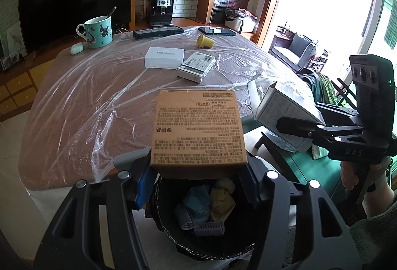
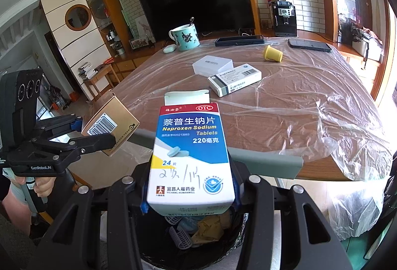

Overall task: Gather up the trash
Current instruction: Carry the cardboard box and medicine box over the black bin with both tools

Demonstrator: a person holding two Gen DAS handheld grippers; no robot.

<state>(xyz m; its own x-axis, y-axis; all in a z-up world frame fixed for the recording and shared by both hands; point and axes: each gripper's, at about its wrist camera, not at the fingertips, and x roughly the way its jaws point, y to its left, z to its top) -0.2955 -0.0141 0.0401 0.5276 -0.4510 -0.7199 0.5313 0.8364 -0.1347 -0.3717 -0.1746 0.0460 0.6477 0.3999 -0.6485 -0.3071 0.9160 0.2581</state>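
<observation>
Left wrist view: our left tongs (image 1: 198, 170) clamp a printed brown cardboard box (image 1: 198, 128) above the black bin (image 1: 211, 242) w/ trash inside. Right tongs (image 2: 189, 198) grip a blue-and-white tablet carton (image 2: 189, 158), bin (image 2: 193, 252) directly below; plastic-covered worktop (image 2: 285, 106) ahead.

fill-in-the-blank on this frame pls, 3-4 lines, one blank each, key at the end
1. The left gripper jaws clamp a ____-coloured carton.
2. The right gripper holds the Naproxen Sodium box above the ____.
3. The mug on the table has a ____ standing in it.
4. The small yellow cup lies on its ____.

Missing words: brown; trash bin; spoon; side
</observation>
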